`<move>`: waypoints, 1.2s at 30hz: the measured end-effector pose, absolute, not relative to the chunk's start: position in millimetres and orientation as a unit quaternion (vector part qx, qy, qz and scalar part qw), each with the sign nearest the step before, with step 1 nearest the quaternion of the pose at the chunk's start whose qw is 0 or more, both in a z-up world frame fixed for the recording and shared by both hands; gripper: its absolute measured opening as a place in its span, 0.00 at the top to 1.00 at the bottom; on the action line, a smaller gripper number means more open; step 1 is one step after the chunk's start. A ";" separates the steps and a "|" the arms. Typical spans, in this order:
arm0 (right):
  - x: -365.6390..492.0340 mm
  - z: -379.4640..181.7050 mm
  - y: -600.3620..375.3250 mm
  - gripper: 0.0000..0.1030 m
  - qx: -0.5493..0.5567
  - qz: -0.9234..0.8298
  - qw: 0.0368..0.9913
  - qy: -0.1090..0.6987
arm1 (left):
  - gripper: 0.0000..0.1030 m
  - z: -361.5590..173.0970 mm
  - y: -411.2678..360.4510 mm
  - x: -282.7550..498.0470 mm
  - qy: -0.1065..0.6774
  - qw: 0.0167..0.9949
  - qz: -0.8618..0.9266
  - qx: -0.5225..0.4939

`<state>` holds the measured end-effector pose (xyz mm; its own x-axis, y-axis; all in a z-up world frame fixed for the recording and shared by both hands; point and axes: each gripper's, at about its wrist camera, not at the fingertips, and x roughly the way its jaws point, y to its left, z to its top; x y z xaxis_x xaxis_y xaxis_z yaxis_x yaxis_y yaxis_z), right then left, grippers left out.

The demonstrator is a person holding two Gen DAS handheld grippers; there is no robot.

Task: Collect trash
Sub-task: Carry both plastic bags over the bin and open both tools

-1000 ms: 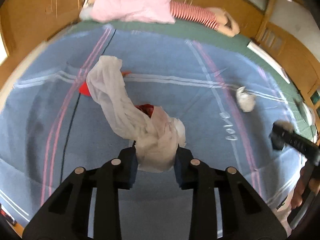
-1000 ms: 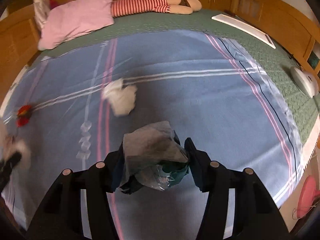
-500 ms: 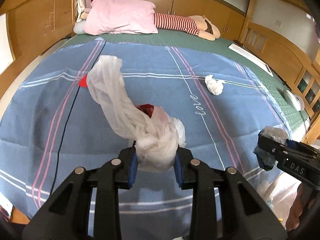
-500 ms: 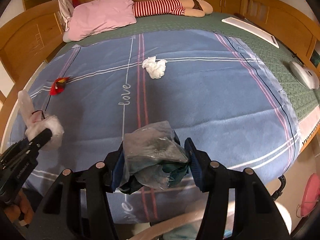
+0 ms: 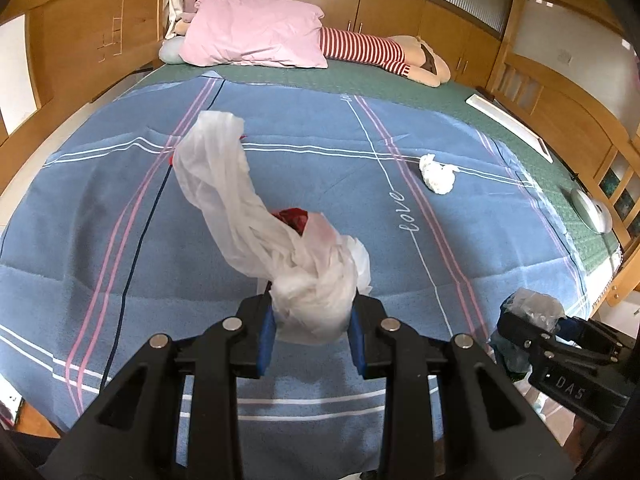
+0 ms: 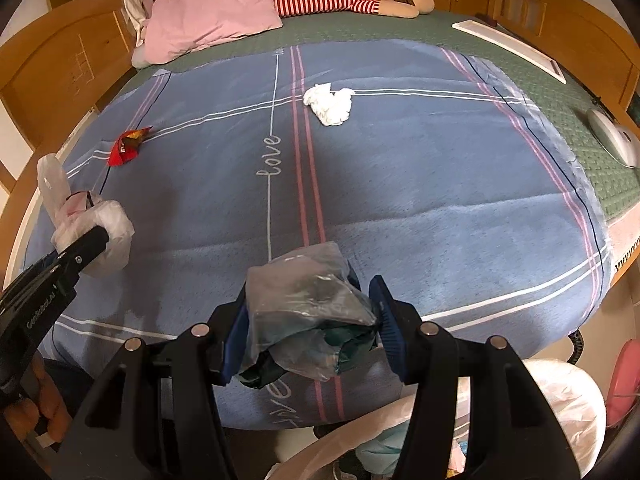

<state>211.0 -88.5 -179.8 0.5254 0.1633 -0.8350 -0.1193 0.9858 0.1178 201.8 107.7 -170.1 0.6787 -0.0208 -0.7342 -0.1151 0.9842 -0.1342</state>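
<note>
My left gripper [image 5: 312,328] is shut on a crumpled white plastic bag [image 5: 256,216] with something red inside; its long tail sticks up over the bed. My right gripper [image 6: 308,316] is shut on a grey-clear plastic bag [image 6: 304,300] wrapped round dark green stuff. Both hang over the near edge of the blue blanket [image 6: 440,168]. A white tissue wad [image 6: 330,103] lies mid-blanket, also seen as the wad [image 5: 438,174] in the left wrist view. A red wrapper [image 6: 128,148] lies at the blanket's left. The left gripper [image 6: 96,240] with its white bag shows at the right view's left edge.
A bin lined with a white bag [image 6: 560,408] stands on the floor below the right gripper. A pink pillow [image 5: 256,36] and a striped doll [image 5: 380,52] lie at the bed's head. A white device [image 6: 612,136] rests on the green mat. Wooden bed rails surround.
Both grippers have pulled back toward the foot of the bed with their bags still held. More of the blanket, its near edge and the bin have come into view.
</note>
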 end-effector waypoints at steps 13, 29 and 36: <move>210.4 -187.9 -83.6 0.45 0.027 0.084 0.868 0.488 | 0.70 -171.5 109.0 203.5 0.404 0.910 0.031 -0.082; 208.8 -189.7 -80.0 0.45 0.028 0.091 0.868 0.487 | 0.70 -171.2 112.3 202.8 0.403 0.910 0.036 -0.087; 205.2 -180.5 -86.3 0.45 0.036 0.095 0.875 0.473 | 0.70 -170.8 112.5 202.5 0.401 0.911 0.037 -0.087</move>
<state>205.2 -86.3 -180.5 0.5349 0.2005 -0.8208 -0.1324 0.9793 0.1529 202.5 112.5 -170.8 0.6757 -0.0028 -0.7372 -0.1373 0.9820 -0.1295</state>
